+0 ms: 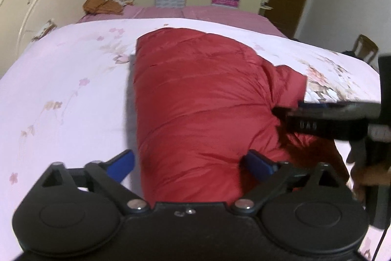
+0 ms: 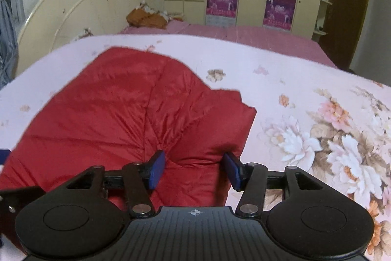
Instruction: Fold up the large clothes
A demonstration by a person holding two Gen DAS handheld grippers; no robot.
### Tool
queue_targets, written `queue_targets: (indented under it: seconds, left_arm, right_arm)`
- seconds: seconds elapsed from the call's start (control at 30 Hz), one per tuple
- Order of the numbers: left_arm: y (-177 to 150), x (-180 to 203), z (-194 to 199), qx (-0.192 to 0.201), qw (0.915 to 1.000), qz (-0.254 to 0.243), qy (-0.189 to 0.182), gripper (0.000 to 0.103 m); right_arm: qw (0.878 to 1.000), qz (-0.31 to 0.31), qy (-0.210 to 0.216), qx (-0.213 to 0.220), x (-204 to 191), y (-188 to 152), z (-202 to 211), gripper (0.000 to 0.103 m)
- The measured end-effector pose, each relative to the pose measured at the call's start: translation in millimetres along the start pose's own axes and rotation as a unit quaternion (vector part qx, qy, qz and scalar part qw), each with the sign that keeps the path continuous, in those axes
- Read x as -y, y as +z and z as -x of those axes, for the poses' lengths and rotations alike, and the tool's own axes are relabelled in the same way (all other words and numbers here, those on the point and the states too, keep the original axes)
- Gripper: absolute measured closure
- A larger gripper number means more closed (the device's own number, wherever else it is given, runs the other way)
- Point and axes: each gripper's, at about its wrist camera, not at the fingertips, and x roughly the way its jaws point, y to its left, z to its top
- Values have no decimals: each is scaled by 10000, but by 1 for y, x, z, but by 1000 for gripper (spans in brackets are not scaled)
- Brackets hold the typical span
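While both sets of blue pads are sitting spread, the left gripper (image 1: 188,164) is straddling the near end of the red jacket (image 1: 202,99) and the right gripper (image 2: 194,171) is bracketing a bunched fold by the sleeve, w/o pinching it, probably. Jacket's lying partly folded on the floral bedsheet (image 2: 317,114). Next move's calling for closing on the near edge, then folding it fwd.

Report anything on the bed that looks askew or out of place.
One sleeve of the red puffer jacket sticks out sideways past the folded body onto the floral bedsheet, so the bundle is uneven. A rumpled orange cloth lies heaped by the headboard.
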Motion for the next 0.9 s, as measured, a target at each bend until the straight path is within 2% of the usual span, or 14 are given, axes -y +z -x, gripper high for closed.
queue_targets:
  seconds: [0.2,0.33,0.47,0.57,0.7,0.87,0.9]
  left_arm:
    - [3,1,3,-268,9980,505,286,0]
    - [2,10,20,-325,9958,587,620,0]
    - [-8,28,54,-180,9947,513,869,0]
    - [-21,46,84,-75,9950,471,879,0]
    - [-41,74,123,-123,9933,328,1102,0]
    - [-77,105,181,178,9916,277,1247,0]
    - [-84,110,193,226,9910,321,1277,0]
  right_arm:
    - [9997,-6,143,-208,9,3,1,51]
    - [9986,-374,358,80,17,-2,45,51]
    - [9960,-600,653,104,20,-20,93,49]
    - [9932,-709,916,142,23,-38,133,14]
    - [9916,-537,1123,352,24,-66,192,14]
    - [9916,-406,1131,472,27,-97,260,14]
    - [9919,-432,1091,485,28,-102,274,11]
